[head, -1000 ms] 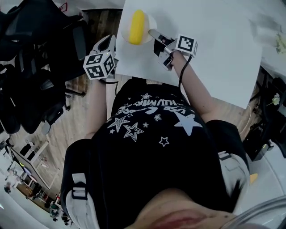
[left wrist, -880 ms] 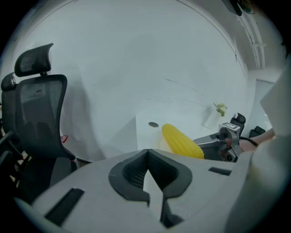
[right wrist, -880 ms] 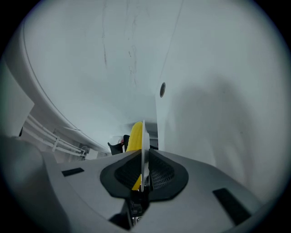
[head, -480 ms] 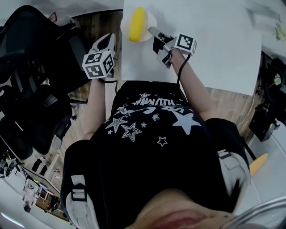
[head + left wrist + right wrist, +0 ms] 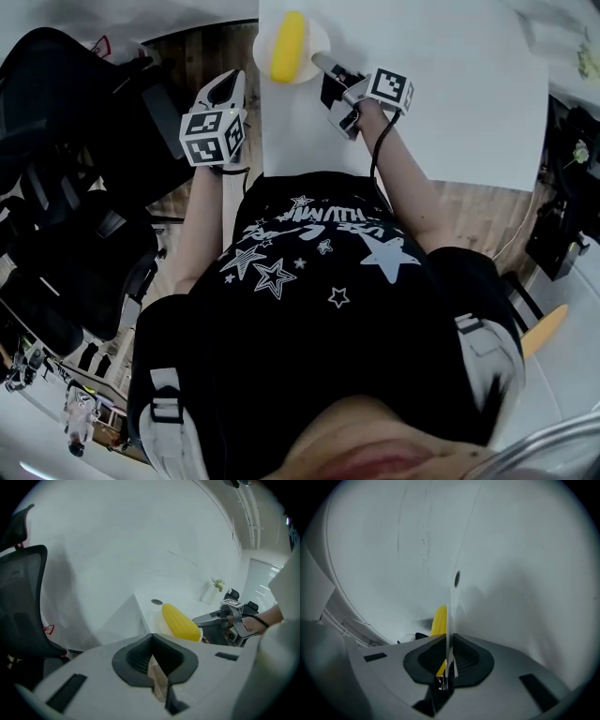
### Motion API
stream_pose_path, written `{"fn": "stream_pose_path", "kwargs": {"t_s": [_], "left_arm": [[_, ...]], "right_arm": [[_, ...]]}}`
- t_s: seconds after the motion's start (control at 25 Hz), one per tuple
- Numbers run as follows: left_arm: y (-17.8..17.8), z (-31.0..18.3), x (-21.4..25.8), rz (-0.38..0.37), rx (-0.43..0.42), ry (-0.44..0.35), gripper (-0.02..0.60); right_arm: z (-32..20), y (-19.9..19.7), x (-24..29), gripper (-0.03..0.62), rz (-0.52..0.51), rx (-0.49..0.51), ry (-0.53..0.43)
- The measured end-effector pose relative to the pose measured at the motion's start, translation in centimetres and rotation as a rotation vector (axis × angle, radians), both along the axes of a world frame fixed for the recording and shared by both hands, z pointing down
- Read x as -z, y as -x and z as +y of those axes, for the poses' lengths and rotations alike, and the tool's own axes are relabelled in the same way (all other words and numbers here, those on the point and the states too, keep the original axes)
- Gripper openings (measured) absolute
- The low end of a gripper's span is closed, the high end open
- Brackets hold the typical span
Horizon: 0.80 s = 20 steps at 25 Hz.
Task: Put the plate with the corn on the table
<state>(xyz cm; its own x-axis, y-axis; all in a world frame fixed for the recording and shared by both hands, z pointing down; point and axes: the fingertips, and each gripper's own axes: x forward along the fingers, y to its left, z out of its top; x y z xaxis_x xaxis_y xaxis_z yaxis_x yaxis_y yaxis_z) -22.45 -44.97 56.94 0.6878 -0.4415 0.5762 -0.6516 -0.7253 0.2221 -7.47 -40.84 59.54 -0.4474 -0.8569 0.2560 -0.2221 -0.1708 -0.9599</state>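
A yellow corn cob (image 5: 287, 47) lies on a small white plate (image 5: 317, 41) at the near left corner of the white table (image 5: 450, 94). My right gripper (image 5: 320, 65) is shut on the plate's right rim. In the right gripper view the plate (image 5: 451, 613) stands edge-on between the pads, with the corn (image 5: 440, 618) to its left. I cannot tell whether the plate touches the table. My left gripper (image 5: 228, 86) hangs beside the table's left edge, shut and holding nothing. Its view shows the corn (image 5: 180, 622) and the right gripper (image 5: 206, 619) ahead.
Black office chairs (image 5: 84, 187) stand on the wooden floor to the left. A round cable hole (image 5: 157, 602) sits in the table beyond the plate. A small plant (image 5: 217, 584) stands far back on the table.
The plate with the corn has shifted a little farther onto the table in my right gripper. My left gripper has drifted slightly toward the table's edge.
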Motion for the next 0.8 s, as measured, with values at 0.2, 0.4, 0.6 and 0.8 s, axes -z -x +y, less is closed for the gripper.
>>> {"fn": "stream_pose_path", "kwargs": {"t_s": [0.2, 0.4, 0.6, 0.8], "left_arm": [[-0.3, -0.5, -0.4, 0.008, -0.011, 0.013, 0.005], [-0.6, -0.4, -0.6, 0.018, -0.009, 0.024, 0.005], [-0.9, -0.2, -0.7, 0.017, -0.01, 0.03, 0.005], [-0.9, -0.2, -0.5, 0.016, -0.008, 0.029, 0.005]], "right_arm": [[0.1, 0.0, -0.6, 0.032, 0.02, 0.004, 0.051], [0.4, -0.1, -0.9, 0.031, 0.028, 0.001, 0.076], [1.1, -0.1, -1.4, 0.021, 0.055, 0.006, 0.141], [1.4, 0.0, -1.8, 0.015, 0.12, 0.015, 0.204]]}}
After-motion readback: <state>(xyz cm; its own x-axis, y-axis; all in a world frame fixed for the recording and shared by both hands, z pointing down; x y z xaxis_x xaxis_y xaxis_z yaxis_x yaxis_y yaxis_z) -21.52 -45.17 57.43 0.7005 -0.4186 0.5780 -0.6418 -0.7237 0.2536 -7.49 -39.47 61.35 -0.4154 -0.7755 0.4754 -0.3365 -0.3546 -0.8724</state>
